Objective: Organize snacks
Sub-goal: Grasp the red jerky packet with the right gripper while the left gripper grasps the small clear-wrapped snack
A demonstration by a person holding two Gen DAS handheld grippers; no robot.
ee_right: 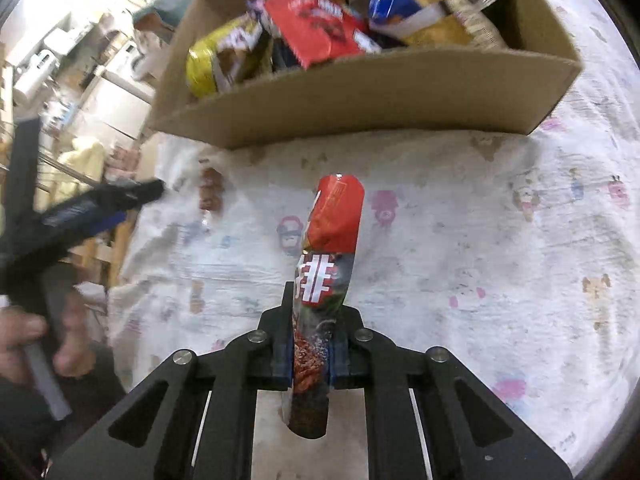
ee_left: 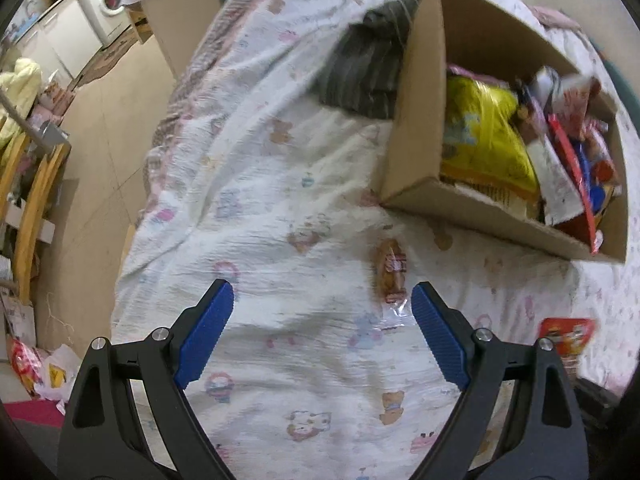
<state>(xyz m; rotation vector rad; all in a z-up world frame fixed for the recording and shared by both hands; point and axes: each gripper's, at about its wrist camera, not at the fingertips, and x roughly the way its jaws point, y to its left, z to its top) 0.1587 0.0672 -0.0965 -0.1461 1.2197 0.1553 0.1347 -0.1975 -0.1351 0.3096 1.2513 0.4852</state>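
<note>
My right gripper is shut on a red snack packet, which sticks up and forward from between its pads, lifted off the bedsheet. A cardboard box stuffed with snack bags lies just beyond it. My left gripper hangs open above the sheet with nothing between its blue pads. A small brown snack in clear wrap lies on the sheet just beyond the right pad. The same box stands at the upper right. A red packet shows at the right edge. The left gripper appears blurred in the right wrist view.
A white sheet with cartoon prints covers the bed. A dark grey garment lies beside the box. The bed's left edge drops to a tiled floor with wooden furniture and bags. A person's hand holds the left gripper's handle.
</note>
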